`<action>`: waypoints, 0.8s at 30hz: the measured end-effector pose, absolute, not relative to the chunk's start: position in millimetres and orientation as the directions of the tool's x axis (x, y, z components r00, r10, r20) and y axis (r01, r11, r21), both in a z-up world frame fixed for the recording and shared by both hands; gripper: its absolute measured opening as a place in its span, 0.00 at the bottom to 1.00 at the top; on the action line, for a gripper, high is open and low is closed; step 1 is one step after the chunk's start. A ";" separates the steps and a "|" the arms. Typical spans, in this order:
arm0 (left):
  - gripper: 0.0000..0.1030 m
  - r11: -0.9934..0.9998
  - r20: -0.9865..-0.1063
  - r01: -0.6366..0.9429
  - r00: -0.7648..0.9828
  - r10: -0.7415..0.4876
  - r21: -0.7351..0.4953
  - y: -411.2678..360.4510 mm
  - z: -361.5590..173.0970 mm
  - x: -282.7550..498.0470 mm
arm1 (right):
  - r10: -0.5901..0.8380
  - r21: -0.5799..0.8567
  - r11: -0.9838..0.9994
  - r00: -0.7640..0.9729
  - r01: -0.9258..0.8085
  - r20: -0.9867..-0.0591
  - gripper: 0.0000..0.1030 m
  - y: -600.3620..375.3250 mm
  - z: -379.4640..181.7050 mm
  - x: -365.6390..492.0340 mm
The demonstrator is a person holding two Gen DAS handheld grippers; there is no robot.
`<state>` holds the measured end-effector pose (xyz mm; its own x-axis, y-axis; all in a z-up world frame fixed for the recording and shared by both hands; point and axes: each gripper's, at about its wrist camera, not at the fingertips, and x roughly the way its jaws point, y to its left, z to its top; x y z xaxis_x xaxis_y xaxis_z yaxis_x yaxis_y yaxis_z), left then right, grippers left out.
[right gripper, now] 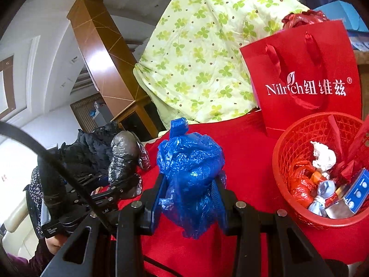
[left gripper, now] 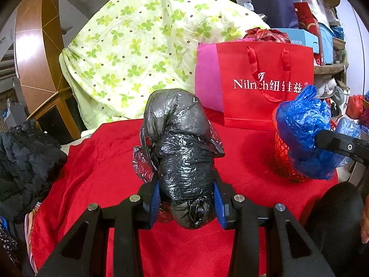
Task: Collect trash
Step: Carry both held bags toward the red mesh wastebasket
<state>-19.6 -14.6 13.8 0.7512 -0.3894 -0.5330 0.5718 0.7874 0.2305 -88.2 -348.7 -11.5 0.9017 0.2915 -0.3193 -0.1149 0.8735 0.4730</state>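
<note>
A crumpled black plastic bag (left gripper: 182, 152) stands between the blue pads of my left gripper (left gripper: 187, 204), which is shut on it above the red cloth (left gripper: 103, 161). My right gripper (right gripper: 191, 204) is shut on a scrunched blue plastic bag (right gripper: 191, 168). The red mesh basket (right gripper: 297, 138) sits to the right of the blue bag and holds wrappers, a white paper wad and small packets. In the left wrist view the blue bag (left gripper: 302, 129) hangs in front of the basket (left gripper: 283, 161). The right wrist view shows the black bag (right gripper: 124, 159) at left.
A red paper gift bag (left gripper: 265, 85) stands behind the basket, with a pink cushion (left gripper: 206, 78) beside it. A green clover quilt (left gripper: 143, 46) is heaped at the back. Dark clothing (left gripper: 25, 161) lies at the left edge of the cloth. Boxes and bags crowd the far right.
</note>
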 end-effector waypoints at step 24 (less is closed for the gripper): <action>0.41 0.736 -0.526 0.625 0.730 -0.435 0.259 -39.7 18.0 -42.1 | 0.255 0.485 0.870 0.927 -0.095 -0.276 0.40 -362.6 -0.5 -128.1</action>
